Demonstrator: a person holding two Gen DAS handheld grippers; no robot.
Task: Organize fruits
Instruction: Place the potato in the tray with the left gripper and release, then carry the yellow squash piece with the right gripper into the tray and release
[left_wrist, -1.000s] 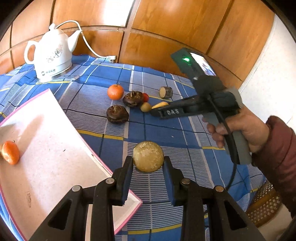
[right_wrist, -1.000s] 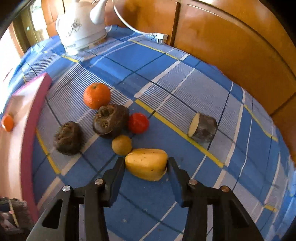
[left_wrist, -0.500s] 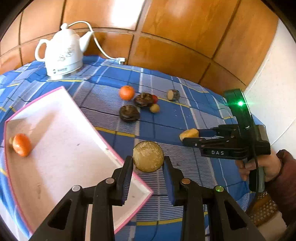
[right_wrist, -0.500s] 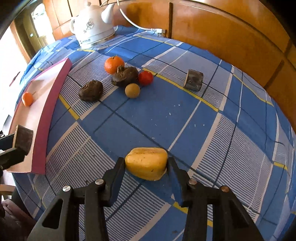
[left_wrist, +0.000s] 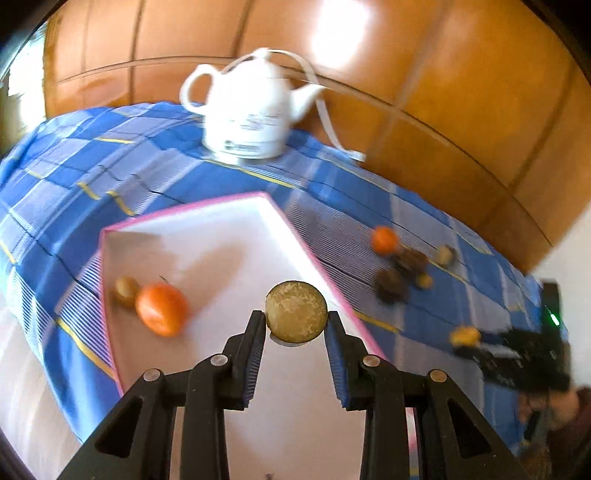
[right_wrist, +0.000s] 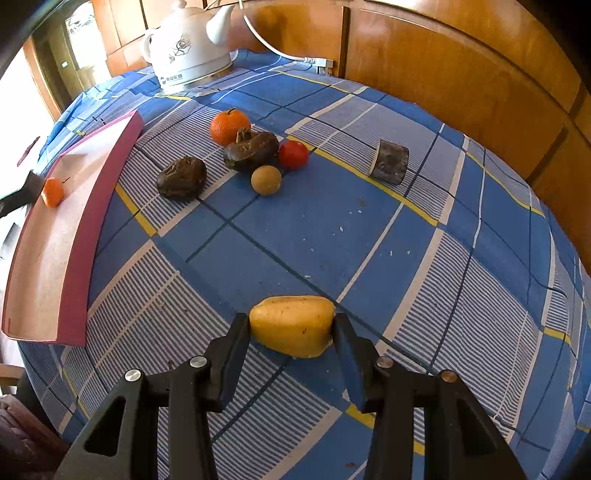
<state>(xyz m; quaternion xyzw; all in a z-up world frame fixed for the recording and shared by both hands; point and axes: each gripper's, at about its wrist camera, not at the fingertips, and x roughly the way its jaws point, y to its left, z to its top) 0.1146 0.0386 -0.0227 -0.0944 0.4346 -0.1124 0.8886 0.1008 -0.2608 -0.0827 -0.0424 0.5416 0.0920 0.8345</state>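
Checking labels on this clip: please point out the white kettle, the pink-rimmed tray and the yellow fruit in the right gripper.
white kettle (right_wrist: 192, 48), right wrist view, body.
pink-rimmed tray (right_wrist: 96, 221), right wrist view, side wall.
yellow fruit (right_wrist: 291, 325), right wrist view, middle.

A table under a blue checked cloth (right_wrist: 332, 229) carries, ahead of the right gripper (right_wrist: 291, 332), an orange (right_wrist: 229, 126), two dark brown fruits (right_wrist: 181, 178), a red fruit (right_wrist: 293, 155), a small tan fruit (right_wrist: 266, 180) and a cut dark chunk (right_wrist: 389, 161); a pink-rimmed tray (right_wrist: 85, 221) lies to its left, a white kettle (right_wrist: 188, 48) farthest ahead
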